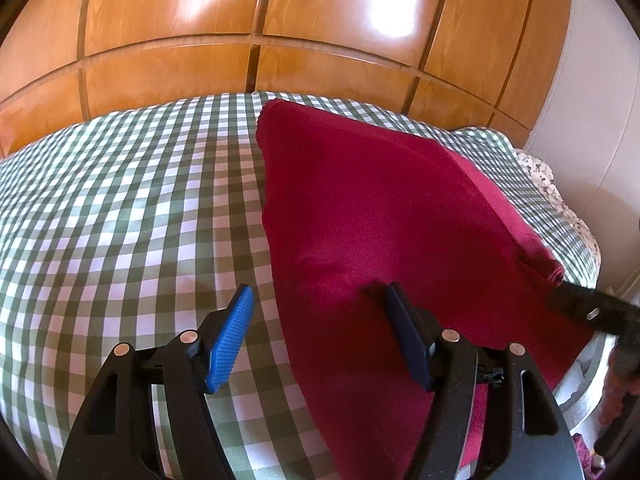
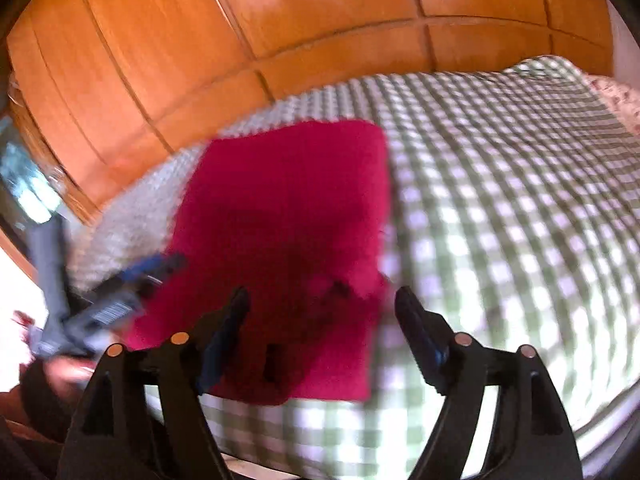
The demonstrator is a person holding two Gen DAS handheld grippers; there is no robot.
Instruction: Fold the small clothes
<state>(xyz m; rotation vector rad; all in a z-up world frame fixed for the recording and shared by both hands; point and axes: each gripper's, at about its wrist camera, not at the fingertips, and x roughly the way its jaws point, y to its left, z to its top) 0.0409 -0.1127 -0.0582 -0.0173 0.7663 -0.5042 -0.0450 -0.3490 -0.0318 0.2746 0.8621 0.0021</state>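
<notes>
A dark red cloth (image 1: 380, 216) lies flat on the green-and-white checked bed cover (image 1: 132, 200). My left gripper (image 1: 320, 300) is open and empty, just above the cloth's near left edge. In the left wrist view the right gripper (image 1: 584, 308) shows as a dark finger at the cloth's right corner. In the blurred right wrist view the red cloth (image 2: 288, 216) lies ahead, folded to a rectangle. My right gripper (image 2: 322, 304) is open above its near right corner, holding nothing. The left gripper (image 2: 120, 300) shows at the cloth's left edge.
A tall wooden wardrobe (image 1: 256, 40) stands right behind the bed. A white wall (image 1: 592, 120) is at the right. A floral sheet (image 1: 560, 196) shows at the bed's right edge. The bed cover (image 2: 520, 220) spreads wide to the right of the cloth.
</notes>
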